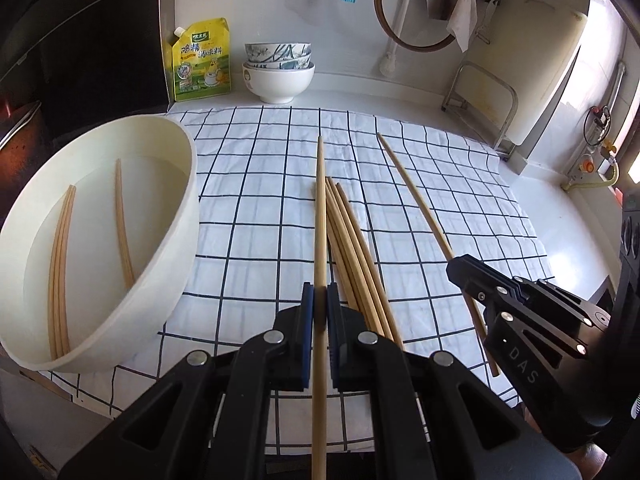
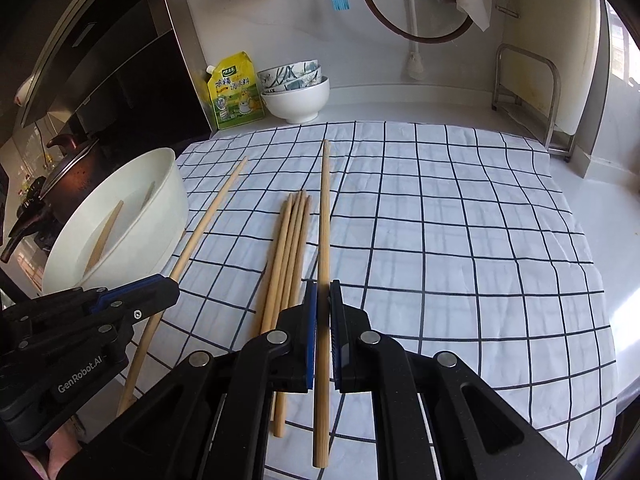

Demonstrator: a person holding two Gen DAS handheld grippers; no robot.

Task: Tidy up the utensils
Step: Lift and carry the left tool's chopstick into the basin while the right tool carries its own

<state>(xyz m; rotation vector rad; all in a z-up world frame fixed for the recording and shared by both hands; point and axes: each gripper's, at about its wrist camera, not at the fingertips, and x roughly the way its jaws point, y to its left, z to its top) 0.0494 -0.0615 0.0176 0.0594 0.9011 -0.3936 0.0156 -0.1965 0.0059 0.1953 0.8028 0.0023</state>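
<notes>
- Left wrist view: your left gripper (image 1: 321, 312) is clamped on one long chopstick (image 1: 320, 216), whose shaft runs forward above the middle of the checked cloth (image 1: 440, 184).
- A loose bundle of shorter chopsticks (image 1: 352, 248) lies on the cloth just beside the held one, near the front edge.
- More chopsticks (image 1: 60, 264) rest inside the white basin (image 1: 176, 240) at the cloth's left edge.
- Your right gripper (image 1: 466, 270) shows at the right, closed on a second long chopstick (image 1: 416, 196).
- Right wrist view: your right gripper (image 2: 323, 320) pinches its long chopstick (image 2: 325, 216) between the blue pads (image 2: 310, 332), well back from the tip, with a short length passing behind the jaws.
- The bundle (image 2: 290, 248) lies just left of it; your left gripper (image 2: 164, 286) holds its stick (image 2: 208, 216) toward the basin (image 2: 152, 216).
- Handling: judge these sticks light, stiff and smooth. A thin round shaft may pivot or slide in the pads, so grip near the thicker end and keep the pinch firm.
</notes>
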